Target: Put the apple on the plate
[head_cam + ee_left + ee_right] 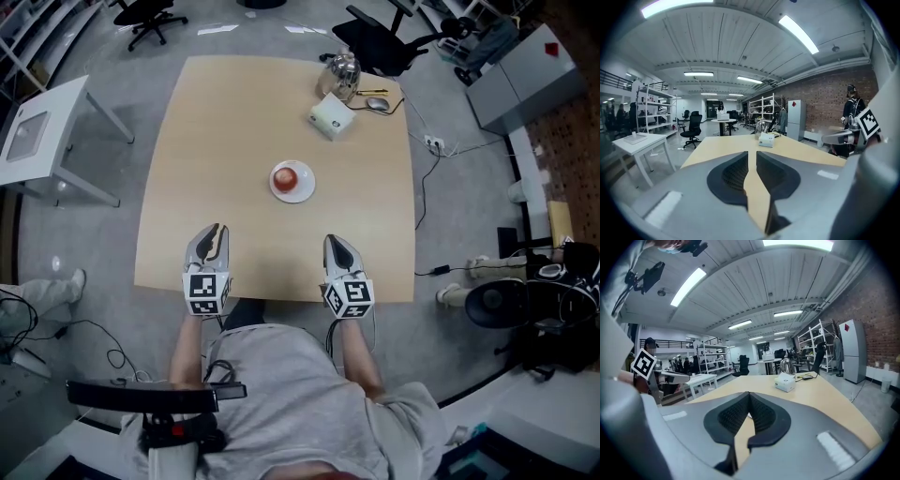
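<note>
**Fig. Both grippers at the near edge of the table; apple on plate.**

Head view: my left gripper [217,228] and my right gripper [334,240] hang side by side over the near edge of the pale wooden square table [234,122], both pointing away from me. The round red apple [286,176] sits on the small white round plate [305,190]. The plate lies ahead of both pairs of jaws, roughly midway between their lines and well apart from either. Farther ahead, beyond the plate and nearer my right gripper's line, stands a small white box [331,116].

Left gripper view: my left gripper's jaws [752,152] are nearly together, with only a narrow slit left between the tips. Bare tabletop shows through the slit and nothing is held.

Right gripper view: my right gripper's jaws [749,393] meet at the tips and grip nothing. Neither gripper view shows the apple or the plate.

Progress, as judged from this arrangement: the placement asked for looks complete, since the apple rests within the plate's rim and neither gripper touches it. Nothing appears left to do with the apple. At most, both empty grippers could be drawn clear of the table.
</note>
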The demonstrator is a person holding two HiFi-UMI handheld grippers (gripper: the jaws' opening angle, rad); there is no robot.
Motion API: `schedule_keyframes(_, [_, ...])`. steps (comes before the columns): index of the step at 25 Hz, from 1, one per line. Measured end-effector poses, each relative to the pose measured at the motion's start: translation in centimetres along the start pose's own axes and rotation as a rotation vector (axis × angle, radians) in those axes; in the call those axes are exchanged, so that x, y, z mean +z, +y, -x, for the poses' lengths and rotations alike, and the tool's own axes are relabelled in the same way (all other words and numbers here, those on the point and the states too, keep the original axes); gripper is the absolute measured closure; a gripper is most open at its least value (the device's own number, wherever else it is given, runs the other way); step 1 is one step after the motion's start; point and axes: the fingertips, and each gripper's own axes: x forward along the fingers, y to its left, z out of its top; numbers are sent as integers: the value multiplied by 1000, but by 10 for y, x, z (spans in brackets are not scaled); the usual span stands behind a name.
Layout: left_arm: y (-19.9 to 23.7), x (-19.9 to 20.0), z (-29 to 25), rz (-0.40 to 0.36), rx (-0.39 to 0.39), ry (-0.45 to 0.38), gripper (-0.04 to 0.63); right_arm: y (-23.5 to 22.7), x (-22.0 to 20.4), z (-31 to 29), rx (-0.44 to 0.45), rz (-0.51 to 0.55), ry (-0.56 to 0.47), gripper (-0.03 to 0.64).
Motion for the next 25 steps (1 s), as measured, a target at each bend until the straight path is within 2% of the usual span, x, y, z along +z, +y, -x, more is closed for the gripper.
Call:
schedule_keyframes(14, [-1, -5, 37, 22, 37, -12, 576, 2, -1, 20, -8, -7, -5, 611])
schedule_keyframes(25, [-4, 0, 38, 12, 35, -22, 577, 3, -1, 26, -3, 20, 0, 611])
